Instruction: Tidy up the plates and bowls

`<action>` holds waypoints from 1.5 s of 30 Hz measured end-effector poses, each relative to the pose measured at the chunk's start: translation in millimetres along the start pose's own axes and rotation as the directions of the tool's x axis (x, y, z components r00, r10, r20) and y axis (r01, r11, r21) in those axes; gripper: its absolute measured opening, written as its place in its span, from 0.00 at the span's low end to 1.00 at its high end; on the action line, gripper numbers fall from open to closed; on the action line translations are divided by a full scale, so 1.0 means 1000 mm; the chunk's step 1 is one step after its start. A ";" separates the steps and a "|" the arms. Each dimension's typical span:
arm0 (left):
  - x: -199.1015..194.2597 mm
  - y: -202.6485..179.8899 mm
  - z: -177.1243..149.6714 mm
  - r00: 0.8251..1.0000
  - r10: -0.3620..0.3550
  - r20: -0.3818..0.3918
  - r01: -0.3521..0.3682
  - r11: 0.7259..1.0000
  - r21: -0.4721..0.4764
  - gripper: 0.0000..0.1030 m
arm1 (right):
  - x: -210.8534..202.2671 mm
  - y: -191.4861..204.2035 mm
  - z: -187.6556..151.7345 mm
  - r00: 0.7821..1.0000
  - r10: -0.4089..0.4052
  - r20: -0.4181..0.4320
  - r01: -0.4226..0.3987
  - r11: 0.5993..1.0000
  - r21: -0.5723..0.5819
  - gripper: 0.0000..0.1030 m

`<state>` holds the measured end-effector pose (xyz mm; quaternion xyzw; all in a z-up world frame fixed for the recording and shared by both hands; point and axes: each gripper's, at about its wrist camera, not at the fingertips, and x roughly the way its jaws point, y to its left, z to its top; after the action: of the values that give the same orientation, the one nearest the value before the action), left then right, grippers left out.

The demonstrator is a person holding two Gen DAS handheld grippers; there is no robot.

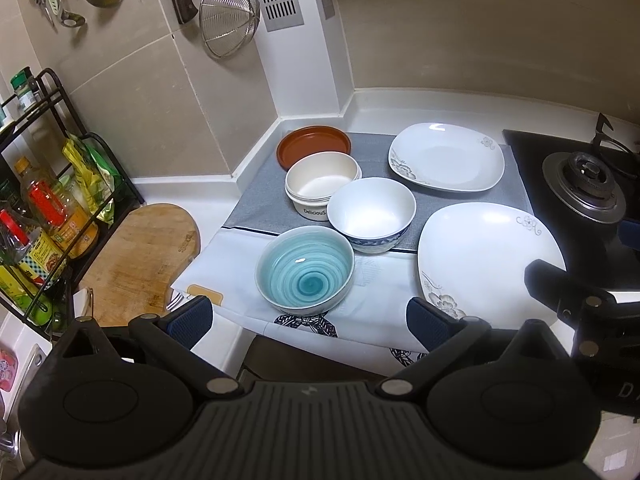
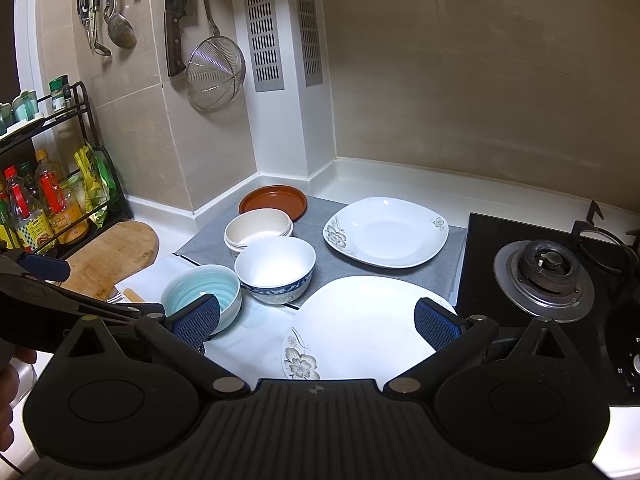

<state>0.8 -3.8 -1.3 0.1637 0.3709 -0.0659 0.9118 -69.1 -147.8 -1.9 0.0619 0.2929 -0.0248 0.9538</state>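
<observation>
On the counter a teal swirl bowl (image 1: 305, 277) (image 2: 208, 292) stands nearest. Behind it are a white bowl with a blue band (image 1: 371, 213) (image 2: 275, 273), a cream "Delicious" bowl (image 1: 322, 184) (image 2: 258, 230) and a brown dish (image 1: 314, 145) (image 2: 273, 199). Two white square flowered plates lie to the right, one near (image 1: 486, 266) (image 2: 360, 326) and one far (image 1: 446, 157) (image 2: 386, 231). My left gripper (image 1: 310, 320) is open and empty, hovering just in front of the teal bowl. My right gripper (image 2: 316, 322) is open and empty above the near plate.
A gas stove (image 1: 584, 192) (image 2: 540, 276) sits on the right. A wooden cutting board (image 1: 136, 256) (image 2: 108, 256) and a rack of bottles (image 1: 48, 216) (image 2: 44, 204) are on the left. A strainer (image 1: 228, 16), ladle and knife hang on the wall. The dishes rest on a grey mat (image 1: 256, 196).
</observation>
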 end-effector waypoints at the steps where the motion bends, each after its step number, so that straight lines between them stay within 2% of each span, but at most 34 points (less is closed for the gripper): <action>1: 0.000 0.000 0.000 1.000 0.000 0.000 0.000 1.000 0.000 1.00 | 0.000 0.000 0.000 1.000 0.000 0.000 0.000 1.000 0.000 1.00; 38: 0.001 0.001 0.000 1.000 0.003 0.001 -0.003 1.000 0.003 1.00 | -0.002 0.002 0.000 1.000 0.002 0.002 -0.002 1.000 -0.002 1.00; 45: -0.002 -0.004 0.002 1.000 -0.025 0.018 0.025 1.000 -0.004 1.00 | -0.013 -0.007 0.001 0.998 0.026 0.050 -0.025 1.000 -0.012 1.00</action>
<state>-0.1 -8.1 0.2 0.1564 0.3649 -0.0777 0.9145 -79.7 -154.2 5.3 0.0594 0.2684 -0.0124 0.9614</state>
